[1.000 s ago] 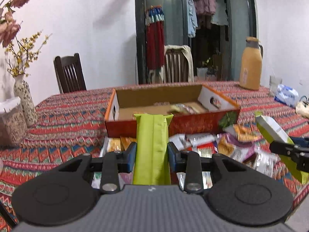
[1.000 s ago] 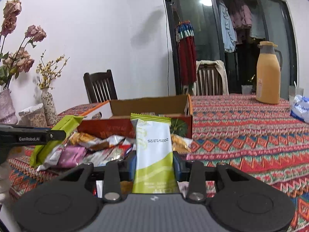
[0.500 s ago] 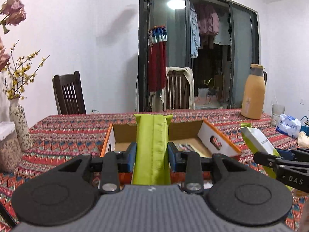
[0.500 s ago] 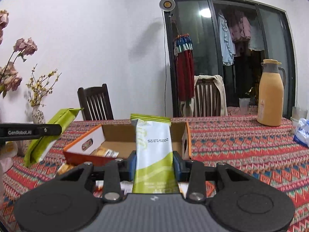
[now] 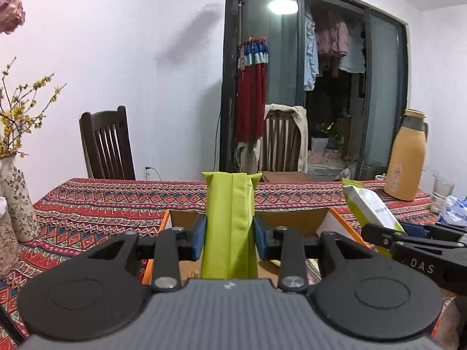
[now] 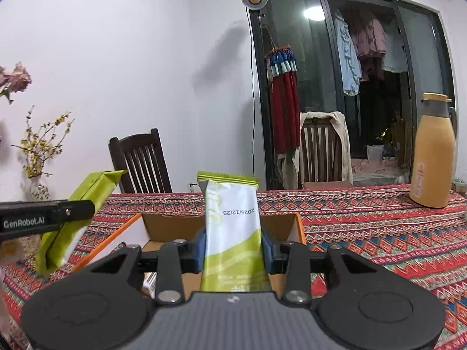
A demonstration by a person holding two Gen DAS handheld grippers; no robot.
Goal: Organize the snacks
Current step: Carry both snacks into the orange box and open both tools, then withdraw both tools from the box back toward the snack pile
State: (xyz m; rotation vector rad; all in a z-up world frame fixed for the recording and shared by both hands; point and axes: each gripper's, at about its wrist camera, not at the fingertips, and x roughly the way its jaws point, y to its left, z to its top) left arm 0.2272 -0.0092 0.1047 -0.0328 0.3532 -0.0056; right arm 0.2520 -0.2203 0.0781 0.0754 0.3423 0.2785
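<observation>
Though slim, ribbed green packet (image 5: 230, 221) (matte)

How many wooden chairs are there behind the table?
2: a dark chair against the white wall on the left, and another chair draped with a pale cloth by the glass door. Others may be out of view.

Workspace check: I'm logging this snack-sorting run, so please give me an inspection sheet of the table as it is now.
Surface: patterned tablecloth.
Job's things: open cardboard box; green snack packet; white-and-green snack packet.
Clutter: thermos jug, vase of yellow flowers, glass, blue-and-white bag.
Grippers: left gripper shut on green packet; right gripper shut on white-and-green packet.
Cables: wall cord.
Surroundings: two wooden chairs, glass door, hanging laundry.
</observation>
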